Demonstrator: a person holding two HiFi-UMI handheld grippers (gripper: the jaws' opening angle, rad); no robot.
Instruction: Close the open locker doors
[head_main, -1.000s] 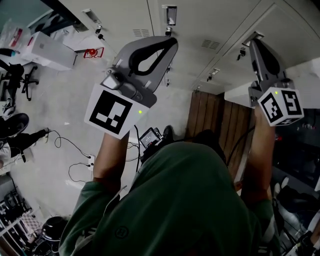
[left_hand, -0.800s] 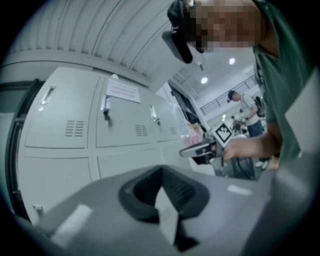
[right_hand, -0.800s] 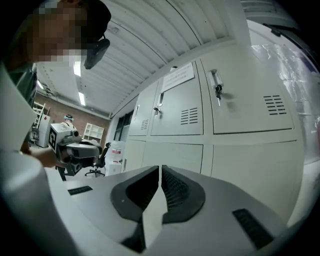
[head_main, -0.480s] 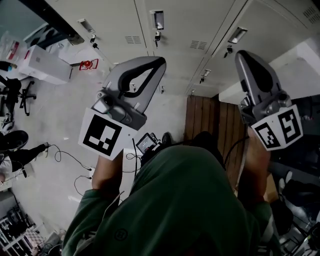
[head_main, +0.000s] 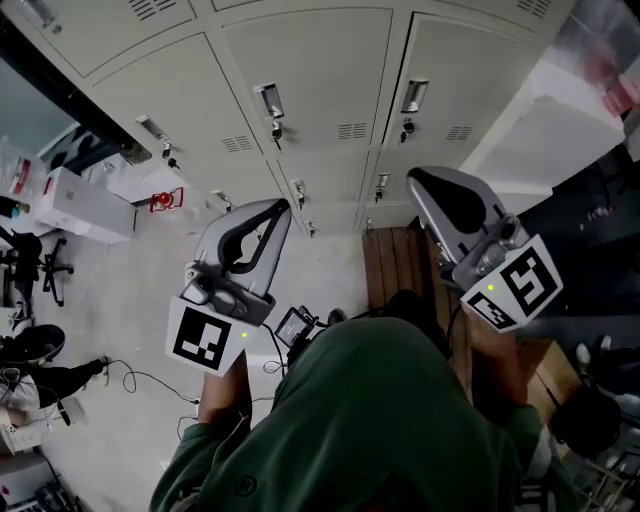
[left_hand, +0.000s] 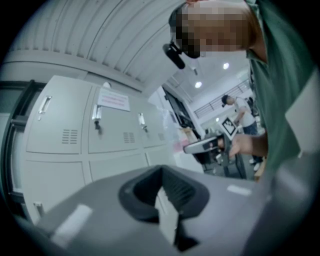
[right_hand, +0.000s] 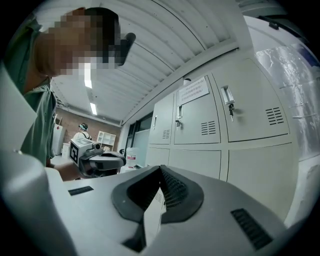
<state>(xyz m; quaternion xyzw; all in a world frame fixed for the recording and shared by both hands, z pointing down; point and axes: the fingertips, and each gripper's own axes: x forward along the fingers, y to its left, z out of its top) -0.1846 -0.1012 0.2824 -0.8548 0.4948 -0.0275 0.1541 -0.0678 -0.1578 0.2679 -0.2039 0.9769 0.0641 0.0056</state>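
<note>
Since a second ago both claws have come down and away from the lockers, and much more of the locker bank now fills the top of the head view. The locker doors (head_main: 310, 70) there all lie flush with their frames, each with a metal handle (head_main: 268, 100) near its upper edge and a small vent grille beside it. A paper notice (right_hand: 194, 91) is stuck on one upper door.

The left claw (head_main: 281, 208) points up towards the lower row of doors but touches none of them. In its own view its two ribbed jaws meet at the tips with nothing between them. The right claw (head_main: 416, 180) stands apart from it and also points at the lockers without contact. Its jaws are likewise pressed together and empty.

To the right of the bank stands a white panel (head_main: 540, 130); whether it belongs to the lockers cannot be told. Below the doors a wooden slatted board (head_main: 400, 265) lies on the floor (head_main: 120, 270), and a white box (head_main: 75, 200) sits well off to the left. The person's green top (head_main: 370, 420) fills the bottom of the head view.
</note>
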